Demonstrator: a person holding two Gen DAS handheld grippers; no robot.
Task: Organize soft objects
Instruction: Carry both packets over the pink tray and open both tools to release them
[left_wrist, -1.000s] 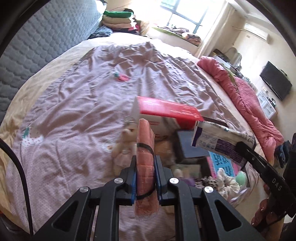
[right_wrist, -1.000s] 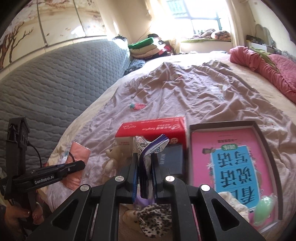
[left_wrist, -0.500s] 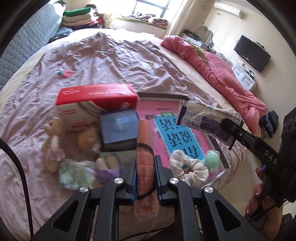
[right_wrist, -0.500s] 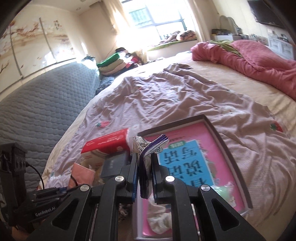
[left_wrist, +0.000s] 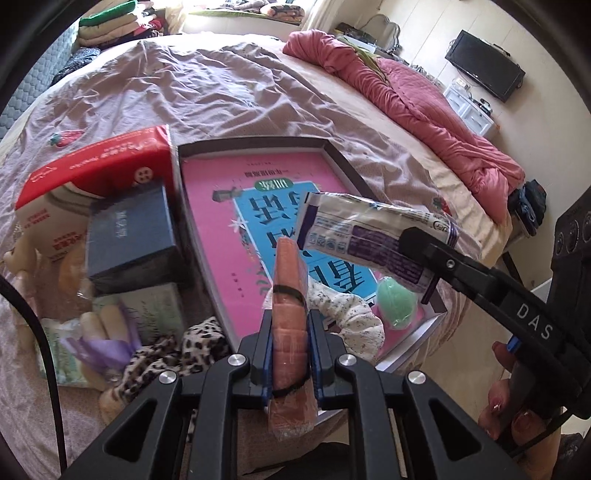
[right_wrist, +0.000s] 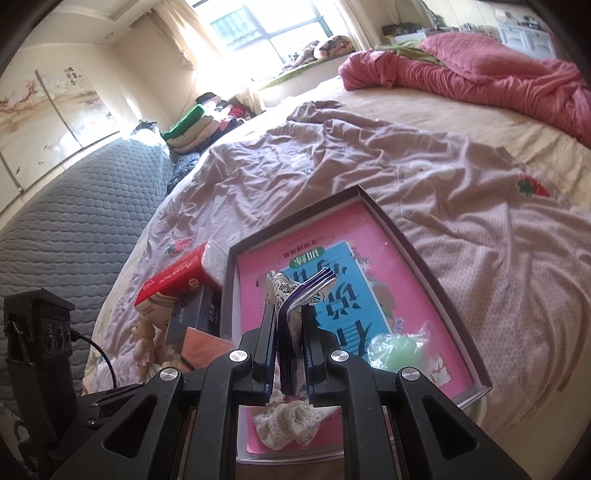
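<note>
My left gripper (left_wrist: 289, 317) is shut on a peach-coloured soft pack (left_wrist: 290, 295) bound by a black band, held above the near end of a shallow tray (left_wrist: 343, 162) with a pink and blue printed bottom. My right gripper (right_wrist: 289, 314) is shut on a white and purple plastic packet (right_wrist: 295, 291), also over the tray (right_wrist: 421, 254); the packet shows in the left wrist view (left_wrist: 369, 230). A white lace scrunchie (left_wrist: 354, 317) and a green egg-shaped sponge (left_wrist: 397, 301) lie in the tray's near end.
Left of the tray sit a red and white tissue box (left_wrist: 85, 177), a dark blue box (left_wrist: 129, 236), a leopard scrunchie (left_wrist: 166, 354), a small doll (right_wrist: 144, 343) and other small packs. A pink quilt (left_wrist: 424, 99) lies at the bed's far side.
Both grippers have swung right and forward, from over the pile by the red box to over the tray. Both grips are unchanged.
</note>
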